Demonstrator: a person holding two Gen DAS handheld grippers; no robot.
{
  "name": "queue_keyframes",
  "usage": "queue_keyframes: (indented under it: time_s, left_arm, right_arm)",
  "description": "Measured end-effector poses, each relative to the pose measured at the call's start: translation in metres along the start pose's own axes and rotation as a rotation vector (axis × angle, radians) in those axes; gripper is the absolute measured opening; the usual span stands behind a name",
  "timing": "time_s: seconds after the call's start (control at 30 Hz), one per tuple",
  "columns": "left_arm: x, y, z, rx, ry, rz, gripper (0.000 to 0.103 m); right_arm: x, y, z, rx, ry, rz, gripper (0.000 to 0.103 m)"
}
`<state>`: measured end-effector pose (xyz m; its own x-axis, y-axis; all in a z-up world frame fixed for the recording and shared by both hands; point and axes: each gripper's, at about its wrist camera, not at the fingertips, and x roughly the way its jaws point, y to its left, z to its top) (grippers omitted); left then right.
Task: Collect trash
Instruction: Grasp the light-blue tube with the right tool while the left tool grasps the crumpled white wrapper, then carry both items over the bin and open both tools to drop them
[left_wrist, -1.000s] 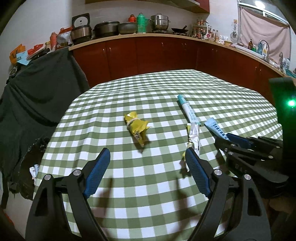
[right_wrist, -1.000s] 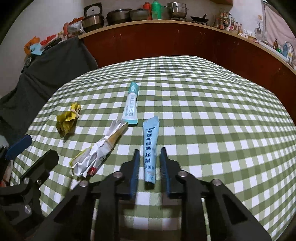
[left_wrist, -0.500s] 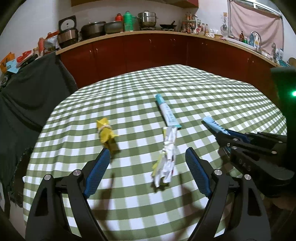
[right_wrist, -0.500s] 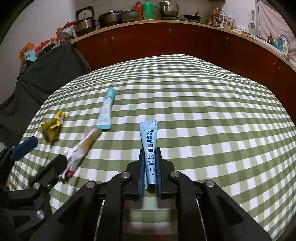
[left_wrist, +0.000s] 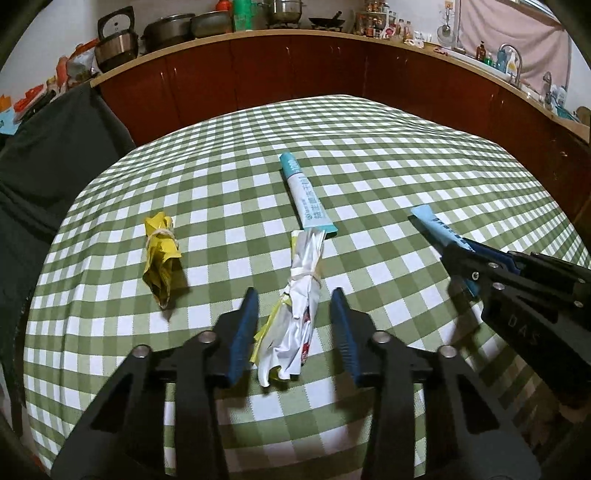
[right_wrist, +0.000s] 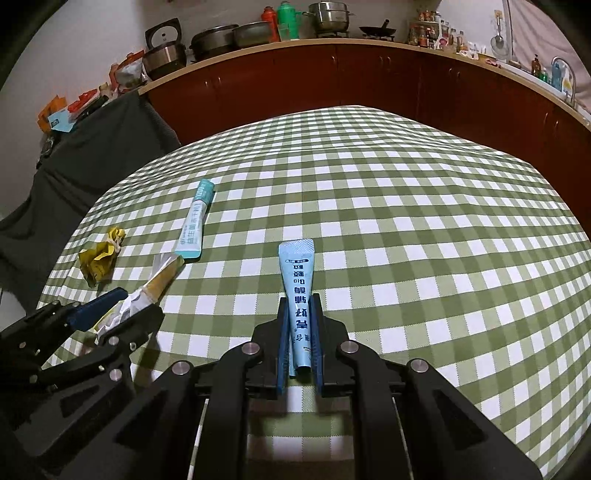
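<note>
Trash lies scattered on the desk under a green checked cloth: a crumpled white wrapper bound with a rubber band, a yellow wad off to its left, a long teal-and-white sachet just beyond the white one's far tip, nearly touching it. Left hand-held gripper straddles the near half of the white wrapper, jaws closing; pads not yet pressing, a sliver of cloth visible on either side. Right hand-held gripper is clamped on a light blue sachet, which sticks out forward past the fingertips, held clear of the cloth as far as I can judge. Step in hand looks to be the pinch on the white wrapper. To do it well: keep the jaws centred on the bundle's thick part near the rubber band, since the loose crumpled end nearest the camera would likely squash and slip. Fingertips low enough to catch the whole roll, not so low they bunch the cloth. Lift straight, so the tip does not drag the teal sachet. Right side needs only to hold steady, well apart.
</note>
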<state>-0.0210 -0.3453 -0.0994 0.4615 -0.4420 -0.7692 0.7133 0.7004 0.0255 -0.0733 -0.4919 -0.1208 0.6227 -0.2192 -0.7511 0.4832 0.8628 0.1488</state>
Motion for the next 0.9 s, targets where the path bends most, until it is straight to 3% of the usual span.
queue_keyframes:
  time_s: [0.03, 0.13, 0.3, 0.53, 0.9]
  left_arm:
    - [0.0, -0.002, 0.0, 0.007, -0.002, -0.004, 0.023]
    - [0.0, -0.005, 0.0, 0.021, -0.004, -0.002, 0.018]
    - [-0.005, -0.002, -0.002, 0.005, -0.013, -0.014, 0.017]
    - [-0.032, 0.01, -0.007, 0.002, -0.08, 0.032, 0.017]
    - [-0.074, 0.081, -0.029, -0.12, -0.128, 0.118, 0.017]
  right_arm:
    - [0.0, -0.001, 0.0, 0.001, 0.0, 0.001, 0.012]
    - [-0.001, 0.0, 0.0, -0.002, -0.001, 0.003, 0.012]
    - [-0.005, 0.003, -0.002, -0.008, -0.014, -0.006, 0.011]
    - [-0.014, 0.017, -0.005, -0.024, -0.037, 0.001, 0.011]
    - [-0.026, 0.08, -0.005, -0.094, -0.076, 0.093, 0.011]
